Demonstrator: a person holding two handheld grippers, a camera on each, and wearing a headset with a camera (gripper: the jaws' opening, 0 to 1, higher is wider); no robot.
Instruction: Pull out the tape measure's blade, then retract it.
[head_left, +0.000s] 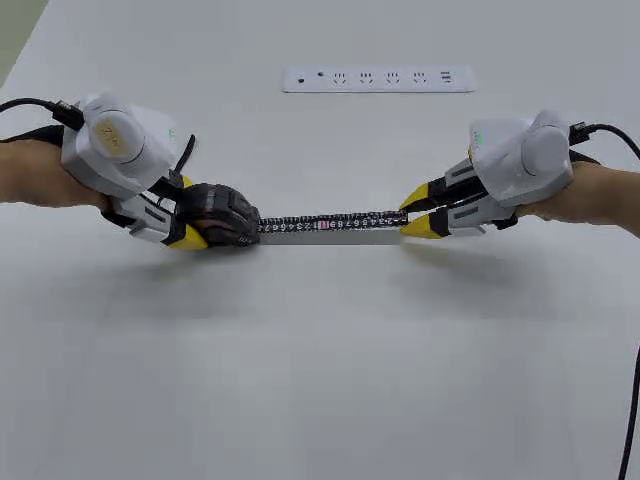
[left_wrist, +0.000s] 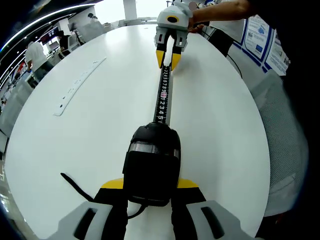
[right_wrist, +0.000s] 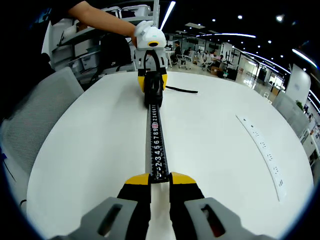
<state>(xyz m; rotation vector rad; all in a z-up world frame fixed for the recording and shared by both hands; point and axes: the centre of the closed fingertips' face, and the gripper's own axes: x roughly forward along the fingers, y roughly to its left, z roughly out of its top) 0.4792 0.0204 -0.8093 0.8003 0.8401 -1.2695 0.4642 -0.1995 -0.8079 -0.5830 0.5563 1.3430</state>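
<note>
Left tongs (head_left: 191, 211) clamp rubbery case (head_left: 226, 213); right tongs (head_left: 409, 216) pinch flat blade (head_left: 335, 222) (numbered).

**Tape measure drawn out, blade taut between both grippers**

The tape measure (head_left: 300, 221) has a bulky black case (head_left: 218, 215) with a glossy window on top. In the head view the case sits at 9 o'clock from the centre, over the white table (head_left: 320, 360), clamped between the jaws of the left gripper (head_left: 190, 210). The blade (head_left: 333, 222) is black with white numerals and a red mark near mid-length. It comes out of the case's mouth and runs straight and level toward 3 o'clock. Its far end is pinched between the yellow tips of the right gripper (head_left: 412, 214). In the right gripper view the blade lies numerals-up and runs toward 12 o'clock to the case.
</note>
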